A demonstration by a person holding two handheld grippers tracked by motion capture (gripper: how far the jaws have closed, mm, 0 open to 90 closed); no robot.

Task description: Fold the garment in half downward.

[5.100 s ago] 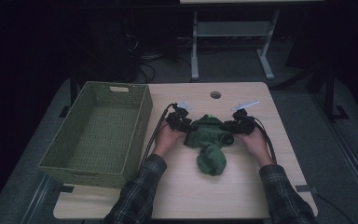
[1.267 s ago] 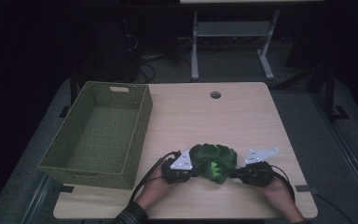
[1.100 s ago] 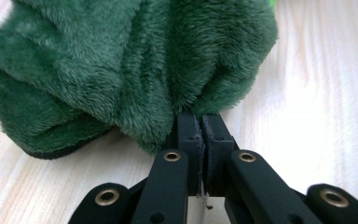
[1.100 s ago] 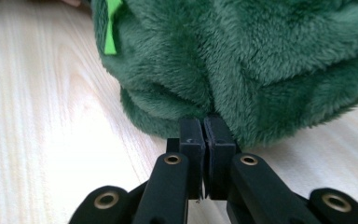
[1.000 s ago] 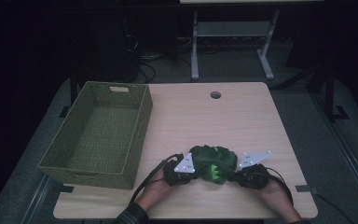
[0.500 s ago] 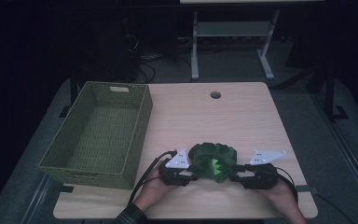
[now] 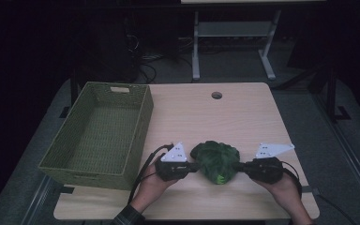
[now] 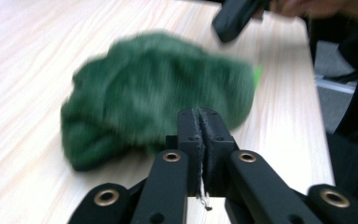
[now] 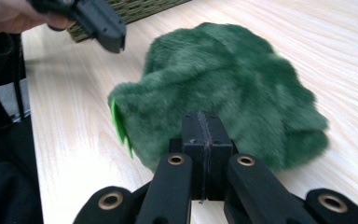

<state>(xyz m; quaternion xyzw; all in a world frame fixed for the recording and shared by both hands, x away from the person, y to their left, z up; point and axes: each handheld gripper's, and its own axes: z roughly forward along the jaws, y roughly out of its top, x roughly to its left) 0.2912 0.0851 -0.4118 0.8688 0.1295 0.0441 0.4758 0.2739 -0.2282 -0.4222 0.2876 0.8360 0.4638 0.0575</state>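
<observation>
Since a few seconds back the green fuzzy bundle (image 7: 215,161) has been dragged from the middle of the table (image 7: 248,117) to the near edge, and it now sits there between the two grippers. Both sets of jaws have just snapped closed, but from what I can see they caught nothing. The left gripper (image 7: 196,166) and the right gripper (image 7: 239,165) are each shut pad to pad, with the fur lying just past the tips rather than pinched between them. My guess is that was a missed or released pinch, so if the bundle is headed for the woven basket (image 7: 145,112) on the left, they'll have to open up and bite into the fabric again. The basket looks empty, for what it's worth. The tabletop is pale wood with a small cable hole (image 7: 216,95) near the far edge. The room beyond is pretty dark, with a metal-legged stand (image 7: 196,47) and some cables (image 7: 157,51) on the floor.
</observation>
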